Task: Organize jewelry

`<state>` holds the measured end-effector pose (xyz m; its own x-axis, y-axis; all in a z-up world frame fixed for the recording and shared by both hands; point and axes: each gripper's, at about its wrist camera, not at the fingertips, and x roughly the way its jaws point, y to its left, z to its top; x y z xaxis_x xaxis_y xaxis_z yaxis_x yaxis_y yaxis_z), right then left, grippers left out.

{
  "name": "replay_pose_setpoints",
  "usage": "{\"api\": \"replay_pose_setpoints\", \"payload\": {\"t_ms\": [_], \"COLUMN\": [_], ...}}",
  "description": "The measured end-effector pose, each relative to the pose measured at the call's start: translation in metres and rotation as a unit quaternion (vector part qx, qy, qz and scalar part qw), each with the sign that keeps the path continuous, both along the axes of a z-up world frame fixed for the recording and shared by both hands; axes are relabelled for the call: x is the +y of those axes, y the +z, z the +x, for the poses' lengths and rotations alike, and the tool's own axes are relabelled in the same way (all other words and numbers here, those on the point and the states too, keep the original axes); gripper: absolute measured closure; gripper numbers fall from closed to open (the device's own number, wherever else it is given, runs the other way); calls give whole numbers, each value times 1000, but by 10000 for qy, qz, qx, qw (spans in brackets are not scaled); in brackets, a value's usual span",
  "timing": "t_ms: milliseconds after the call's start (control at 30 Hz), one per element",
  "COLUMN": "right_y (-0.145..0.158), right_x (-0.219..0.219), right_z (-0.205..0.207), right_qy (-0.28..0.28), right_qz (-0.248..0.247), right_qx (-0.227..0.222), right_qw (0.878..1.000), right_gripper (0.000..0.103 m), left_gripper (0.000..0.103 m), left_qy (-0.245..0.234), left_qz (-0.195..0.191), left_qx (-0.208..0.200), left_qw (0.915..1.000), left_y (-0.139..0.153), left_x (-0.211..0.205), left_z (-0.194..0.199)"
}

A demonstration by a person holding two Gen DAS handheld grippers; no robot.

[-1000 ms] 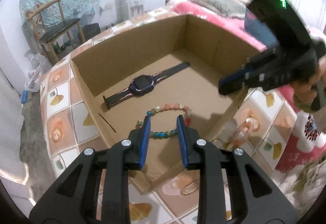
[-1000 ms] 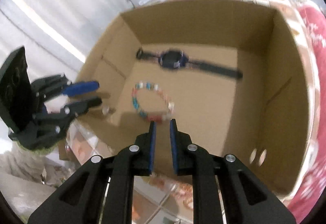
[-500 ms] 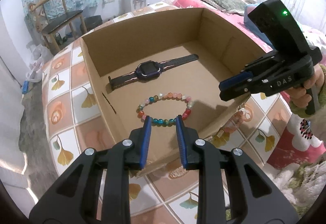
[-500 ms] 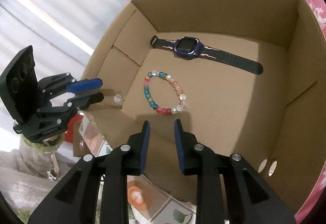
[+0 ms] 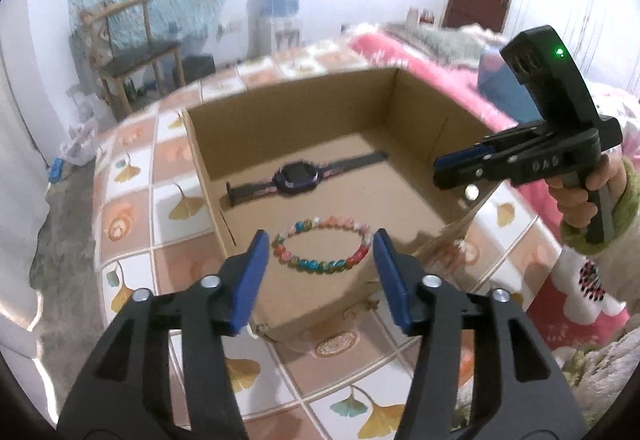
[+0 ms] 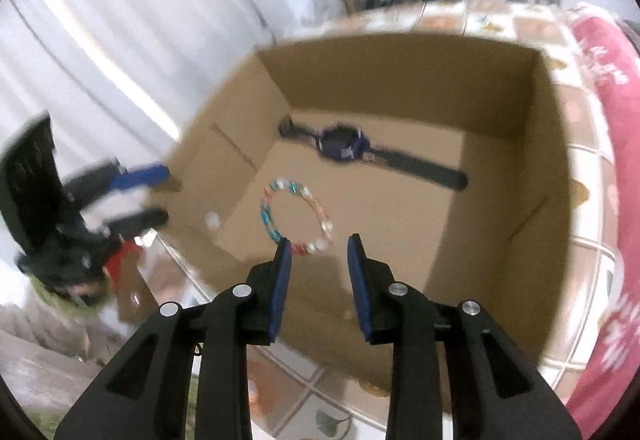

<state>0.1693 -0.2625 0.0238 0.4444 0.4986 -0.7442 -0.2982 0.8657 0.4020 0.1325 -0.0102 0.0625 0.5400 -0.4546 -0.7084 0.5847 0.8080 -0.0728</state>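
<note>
An open cardboard box (image 5: 208,176) (image 6: 520,280) stands on a tiled table. On its floor lie a multicoloured bead bracelet (image 5: 320,246) (image 6: 296,218) and a purple wristwatch with a dark strap (image 5: 300,176) (image 6: 344,146). My left gripper (image 5: 320,240) is open and empty, above the box's near wall, with the bracelet showing between its fingers. My right gripper (image 6: 318,242) is open and empty, over another wall of the box. In the left wrist view the right gripper (image 5: 460,162) shows at the box's right side. In the right wrist view the left gripper (image 6: 156,196) shows at the box's left.
The table (image 5: 128,208) has an orange and white tile pattern with leaf prints. A pink bedcover (image 5: 384,44) lies behind the box. A wooden chair (image 5: 136,52) and a water dispenser (image 5: 280,4) stand further back. White curtains (image 6: 100,40) hang at the left.
Both grippers have opened wider, the left one most. Both have pulled back and up from the box, so the bracelet now lies further ahead of the fingers.
</note>
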Motion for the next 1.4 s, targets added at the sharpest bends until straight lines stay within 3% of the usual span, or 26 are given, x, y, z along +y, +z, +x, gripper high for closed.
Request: {"api": "replay_pose_setpoints", "payload": {"t_ms": [133,267,400,567,1000,1133,1200,1233,1400], "right_y": [19,17,-6,-37,-53,-45,-42,-42,-49], "right_x": [-22,-28,-15,-2,-18,-13,-4,4,31], "right_z": [-38,-77,-90,-65,-48,-62,-77,-87,-129], "right_qy": [-405,-500,-468,-700,-1276,-1218,-1069,-970,-829], "right_qz": [672,1176,1248,1069,1439,936,623,431,-758], "right_qx": [-598,-872,-535,35,105,-48,-133,-133,-86], "right_qw": [9951,9880,9896,9918,9813,9881,9922,9943,9936], "right_gripper": [69,65,65,65,65,65,51,50,48], "left_gripper": [30,25,25,26,25,25,23,23,20], "left_qy": [331,716,1022,1226,1179,1046,933,873,725], "left_qz": [-241,-381,-284,-225,-418,-514,-548,-523,-3], "left_qx": [-390,-353,-55,118,110,293,459,546,976], "left_qw": [9984,9961,9943,9921,9921,9928,9931,9933,9926], "left_y": [9,1,-20,-40,-50,-55,-60,-64,-95], "left_x": [17,35,44,46,40,38,34,31,7], "left_z": [-29,-44,-41,-23,0,-9,-18,-23,-42]}}
